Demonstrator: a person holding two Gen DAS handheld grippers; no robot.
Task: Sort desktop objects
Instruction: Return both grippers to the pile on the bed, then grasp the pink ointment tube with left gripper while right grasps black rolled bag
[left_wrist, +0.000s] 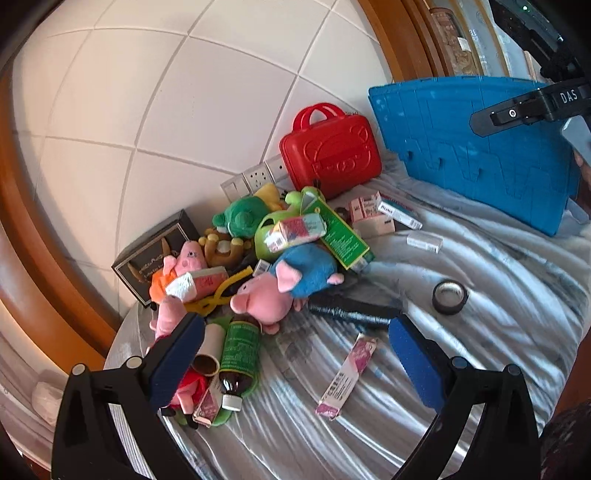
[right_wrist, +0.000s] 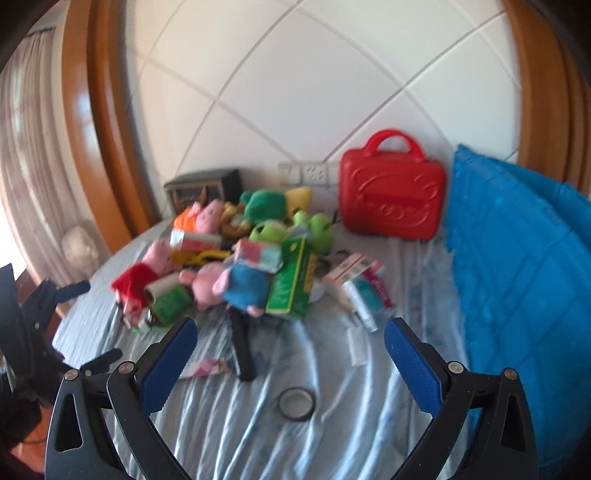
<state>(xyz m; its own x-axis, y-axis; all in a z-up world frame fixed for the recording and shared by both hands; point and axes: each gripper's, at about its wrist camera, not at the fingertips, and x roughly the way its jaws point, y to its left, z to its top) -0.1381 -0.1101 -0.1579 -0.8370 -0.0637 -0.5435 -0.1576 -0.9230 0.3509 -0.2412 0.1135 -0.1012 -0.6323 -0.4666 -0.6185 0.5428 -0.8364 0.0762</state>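
Closest to the left gripper (left_wrist: 295, 350), whose blue-padded jaws stand wide apart and hold nothing, a slim pink carton (left_wrist: 347, 376) lies flat on the pale blue cloth (left_wrist: 480, 295), its long axis running from near-left up to far-right; its print is too small to read. Beside it a brown bottle with a green label (left_wrist: 238, 354) lies on its side, white cap toward the camera, against a cardboard tube (left_wrist: 210, 350). A black tape roll (left_wrist: 450, 297) sits apart to the right.

The right gripper (right_wrist: 290, 354) is spread wide too, empty, above the same cloth.

Farther back is the heap: a blue-and-pink plush pig (left_wrist: 295, 275), a long green box (left_wrist: 338, 230) slanting down to the right, small cartons. Behind stand a red toy case (left_wrist: 330, 155) upright and a blue crate (left_wrist: 476, 155). "DAS" shows on the black device (left_wrist: 532, 105) at upper right.
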